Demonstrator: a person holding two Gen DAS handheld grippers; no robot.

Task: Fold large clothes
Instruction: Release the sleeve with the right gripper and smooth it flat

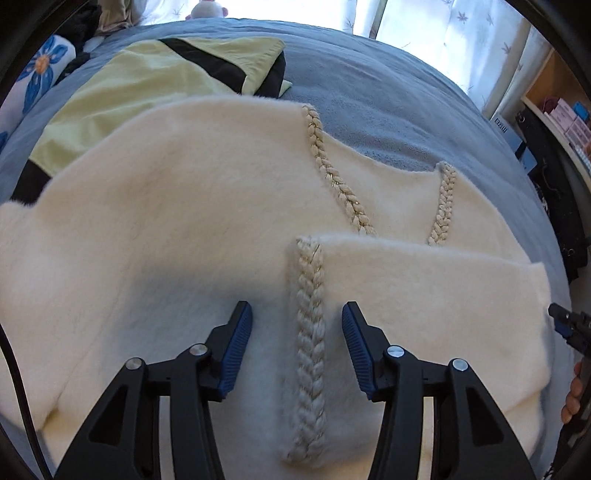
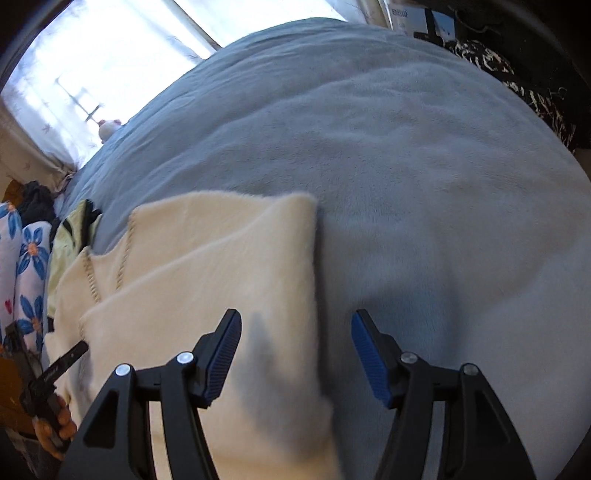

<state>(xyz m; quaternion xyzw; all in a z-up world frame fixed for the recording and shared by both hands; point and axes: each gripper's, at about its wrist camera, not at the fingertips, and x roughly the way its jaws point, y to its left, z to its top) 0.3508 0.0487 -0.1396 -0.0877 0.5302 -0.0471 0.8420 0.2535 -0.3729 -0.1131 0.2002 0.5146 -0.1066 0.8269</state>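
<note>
A fluffy cream cardigan (image 1: 166, 206) with braided gold trim (image 1: 308, 332) lies flat on the blue-grey bed cover (image 1: 369, 92). Its right sleeve (image 1: 424, 295) is folded across the front. My left gripper (image 1: 297, 314) is open and empty just above the trim. My right gripper (image 2: 295, 325) is open and empty over the cardigan's right folded edge (image 2: 310, 295); the cardigan (image 2: 207, 280) fills the left of that view. The right gripper shows at the left wrist view's right edge (image 1: 569, 325), and the left gripper at the right wrist view's left edge (image 2: 62, 363).
A pale yellow and black garment (image 1: 155, 81) lies beyond the cardigan, at the far left. Floral pillows (image 2: 26, 266) and dark clothes sit at the bed's left. Curtained windows (image 1: 424, 33) stand behind the bed, shelves with boxes (image 1: 561, 110) to the right. The bed cover (image 2: 424, 184) spreads right of the cardigan.
</note>
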